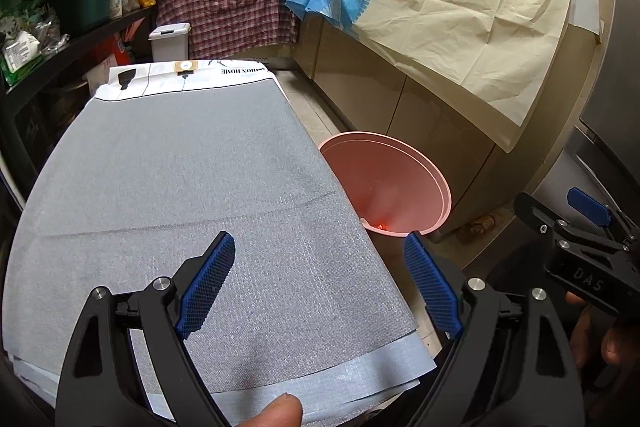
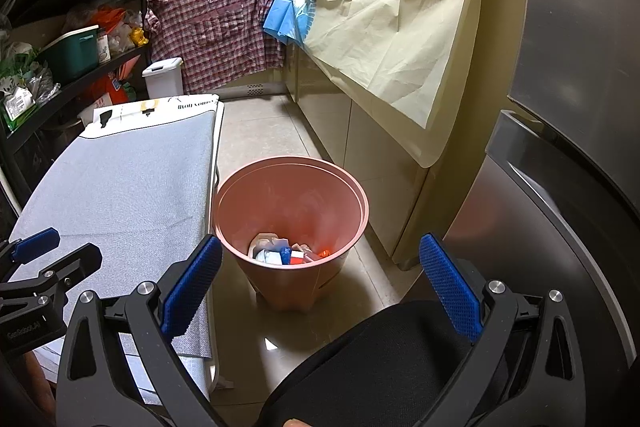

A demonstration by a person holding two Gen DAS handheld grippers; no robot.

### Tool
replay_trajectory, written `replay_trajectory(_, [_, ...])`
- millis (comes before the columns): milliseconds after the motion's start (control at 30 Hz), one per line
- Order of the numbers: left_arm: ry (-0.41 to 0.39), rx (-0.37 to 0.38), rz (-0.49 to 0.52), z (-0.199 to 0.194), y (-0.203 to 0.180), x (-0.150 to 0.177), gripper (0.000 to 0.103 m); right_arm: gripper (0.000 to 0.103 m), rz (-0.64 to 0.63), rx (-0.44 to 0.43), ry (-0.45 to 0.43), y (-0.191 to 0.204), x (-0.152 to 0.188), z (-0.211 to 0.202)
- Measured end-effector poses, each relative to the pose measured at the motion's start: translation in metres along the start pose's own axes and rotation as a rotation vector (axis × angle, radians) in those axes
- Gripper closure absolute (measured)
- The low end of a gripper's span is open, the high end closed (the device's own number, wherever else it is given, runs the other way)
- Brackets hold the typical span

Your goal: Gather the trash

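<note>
the left gripper [image 1: 320, 283] hangs with jaws wide apart and empty above the near end of the grey-covered ironing board [image 1: 180, 187]. the right gripper [image 2: 320, 287], also spread and empty, is just beside the board, above the pink wastebasket [image 2: 352, 195] standing against the board's edge; trash [image 2: 286, 253] lies inside it. beyond the board hangs a plaid shirt [image 1: 228, 3].
</note>
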State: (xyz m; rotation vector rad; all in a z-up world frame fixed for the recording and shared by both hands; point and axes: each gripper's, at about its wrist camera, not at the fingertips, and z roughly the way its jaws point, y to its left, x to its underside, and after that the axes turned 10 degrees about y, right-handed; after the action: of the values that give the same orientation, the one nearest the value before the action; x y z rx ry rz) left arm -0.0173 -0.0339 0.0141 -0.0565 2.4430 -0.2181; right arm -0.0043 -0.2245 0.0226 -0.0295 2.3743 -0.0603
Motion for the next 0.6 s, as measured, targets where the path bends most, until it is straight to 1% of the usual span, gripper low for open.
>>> replay_trajectory(367, [0.017,0.016,-0.014,0.0050,0.0035,0.0004,0.019,0.006,-0.002,0.001,0.000,0.0007,-0.0002,-0.0001])
replay_trajectory(467, [0.025,0.008,-0.009,0.0074,0.0026,0.0016,0.019,0.006,-0.002,0.001,0.000,0.0009,-0.0001,-0.0002])
replay_trajectory(600, [0.017,0.009,-0.002,0.0059,0.0025,0.0022,0.019,0.006,-0.003,0.001,-0.002,0.0011,-0.0005,-0.0002])
